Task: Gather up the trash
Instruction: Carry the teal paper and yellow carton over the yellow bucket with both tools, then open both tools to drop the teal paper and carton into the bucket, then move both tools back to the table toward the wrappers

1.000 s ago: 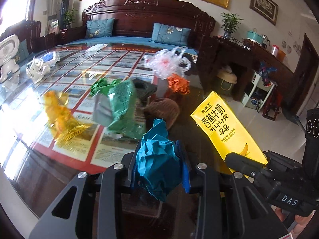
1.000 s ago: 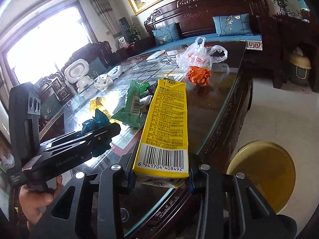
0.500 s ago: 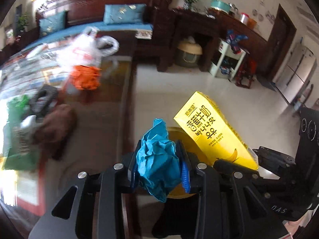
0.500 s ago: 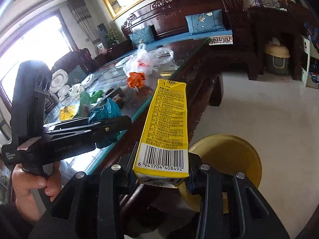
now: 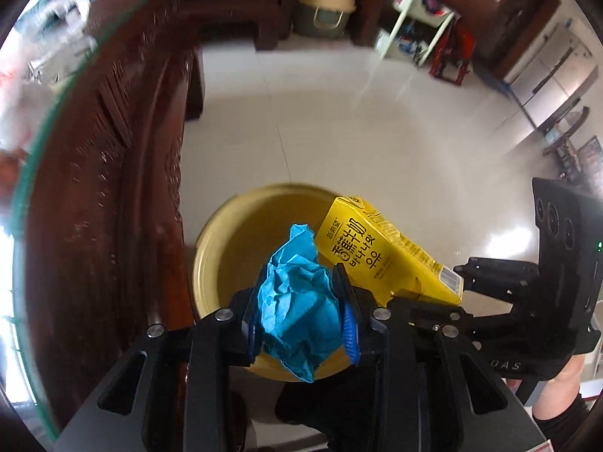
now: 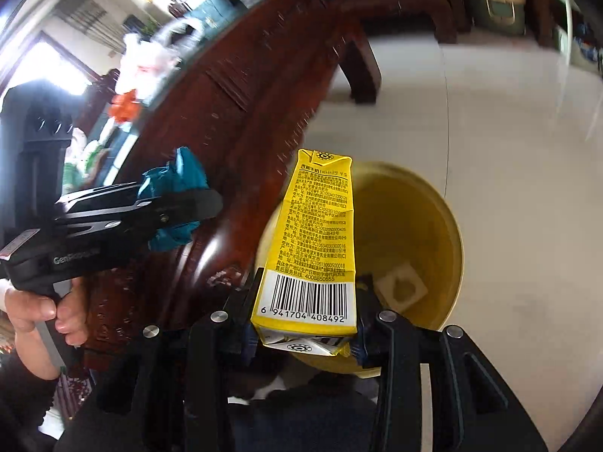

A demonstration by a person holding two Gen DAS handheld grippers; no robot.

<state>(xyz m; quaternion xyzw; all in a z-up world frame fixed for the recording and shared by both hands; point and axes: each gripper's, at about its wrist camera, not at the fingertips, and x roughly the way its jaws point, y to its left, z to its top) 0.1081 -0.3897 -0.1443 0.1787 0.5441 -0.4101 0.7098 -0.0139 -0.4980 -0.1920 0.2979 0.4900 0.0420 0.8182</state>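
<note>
My left gripper (image 5: 301, 312) is shut on a crumpled blue paper ball (image 5: 296, 301) and holds it above the yellow trash bin (image 5: 241, 233) on the floor. My right gripper (image 6: 305, 324) is shut on a yellow milk carton (image 6: 312, 248), held over the same bin (image 6: 414, 226). The carton also shows in the left wrist view (image 5: 380, 252), to the right of the paper ball. The left gripper with the blue paper (image 6: 177, 196) shows at the left of the right wrist view. A white scrap (image 6: 401, 286) lies inside the bin.
The dark carved wooden table (image 5: 113, 173) with its glass edge stands to the left of the bin. A plastic bag (image 6: 150, 56) and orange trash (image 6: 126, 107) lie on it. A green pot (image 5: 326, 9) and a white rack (image 5: 418, 19) stand across the pale tiled floor.
Both grippers swung away from the table and tilted down over the yellow bin, each still holding its item. The bin now fills the middle of both views.
</note>
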